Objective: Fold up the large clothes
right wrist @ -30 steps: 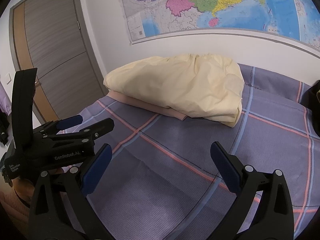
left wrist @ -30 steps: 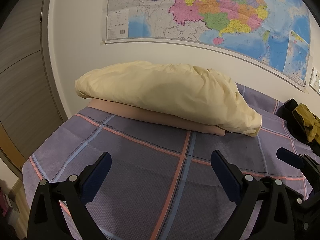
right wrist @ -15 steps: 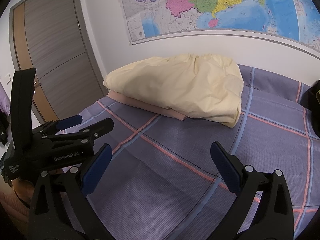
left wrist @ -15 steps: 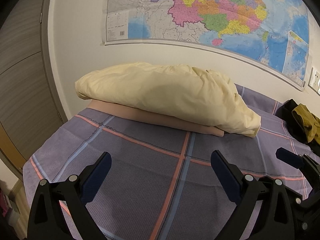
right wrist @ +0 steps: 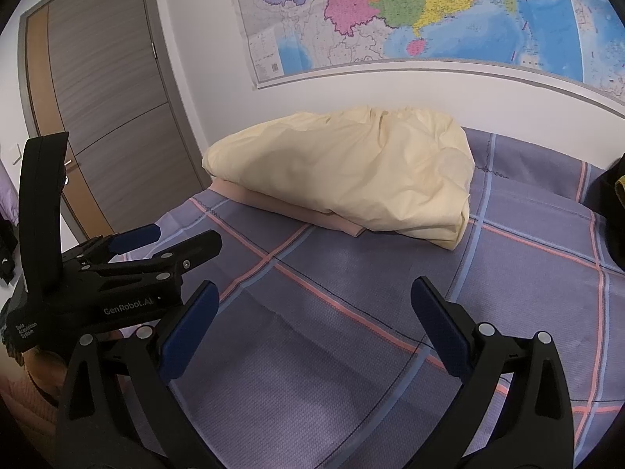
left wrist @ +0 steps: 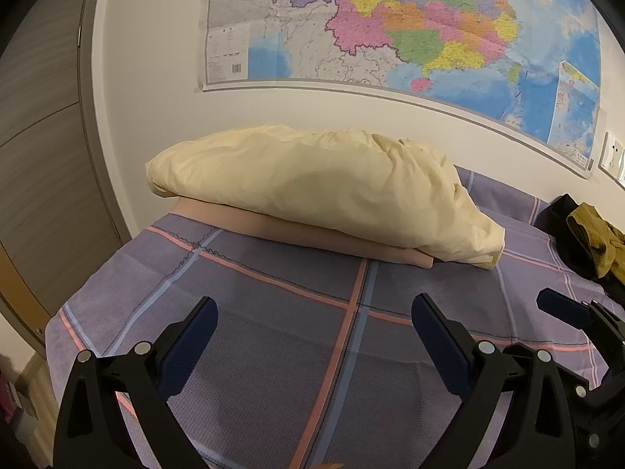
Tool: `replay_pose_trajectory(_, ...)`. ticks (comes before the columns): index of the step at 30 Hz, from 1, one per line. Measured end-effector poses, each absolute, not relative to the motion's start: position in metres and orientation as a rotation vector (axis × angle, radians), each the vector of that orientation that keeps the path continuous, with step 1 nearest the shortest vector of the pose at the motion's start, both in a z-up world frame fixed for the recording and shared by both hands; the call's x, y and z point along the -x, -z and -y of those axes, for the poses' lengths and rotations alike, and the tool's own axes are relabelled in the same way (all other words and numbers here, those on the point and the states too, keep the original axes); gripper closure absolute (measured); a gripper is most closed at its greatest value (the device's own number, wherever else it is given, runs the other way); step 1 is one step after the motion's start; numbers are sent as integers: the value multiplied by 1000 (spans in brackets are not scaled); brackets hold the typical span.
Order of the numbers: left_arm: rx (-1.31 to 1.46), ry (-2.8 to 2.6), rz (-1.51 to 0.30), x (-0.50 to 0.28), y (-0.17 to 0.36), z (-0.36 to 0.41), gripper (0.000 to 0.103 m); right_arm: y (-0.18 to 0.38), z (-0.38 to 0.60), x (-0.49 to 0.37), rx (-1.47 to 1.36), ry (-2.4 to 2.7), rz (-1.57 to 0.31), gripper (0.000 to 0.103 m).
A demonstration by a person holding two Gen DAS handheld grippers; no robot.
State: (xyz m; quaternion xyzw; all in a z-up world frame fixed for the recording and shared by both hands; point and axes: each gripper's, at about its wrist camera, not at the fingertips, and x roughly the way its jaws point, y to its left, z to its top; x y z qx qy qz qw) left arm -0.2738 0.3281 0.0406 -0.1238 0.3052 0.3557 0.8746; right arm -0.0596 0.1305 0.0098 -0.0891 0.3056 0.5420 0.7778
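A folded cream-yellow cloth point(left wrist: 312, 191) lies on a folded pink cloth point(left wrist: 297, 234) at the far side of the purple plaid bed point(left wrist: 273, 336), against the wall. The stack also shows in the right wrist view: cream cloth point(right wrist: 351, 172), pink cloth point(right wrist: 281, 211). A dark garment with an olive-yellow piece point(left wrist: 593, 242) lies at the right edge of the bed. My left gripper point(left wrist: 312, 336) is open and empty above the bed, short of the stack. My right gripper point(right wrist: 312, 324) is open and empty too. The left gripper shows at the left of the right wrist view point(right wrist: 164, 234).
A large wall map point(left wrist: 390, 27) hangs above the bed. A grey and wood door point(right wrist: 101, 97) stands at the left. The bed's left edge point(left wrist: 58, 324) drops to the floor. A wall socket point(left wrist: 613, 156) is at far right.
Both grippers have drifted only slightly; the stack sits a touch lower in the left view. Nothing was taken hold of or let go.
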Motion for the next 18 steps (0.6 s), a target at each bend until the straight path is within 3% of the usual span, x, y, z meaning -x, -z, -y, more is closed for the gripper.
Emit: replay_pose_trajectory(18,281,-688,-651,264,-41,-319,7,-17,-109,58,171,-1125,-631,6)
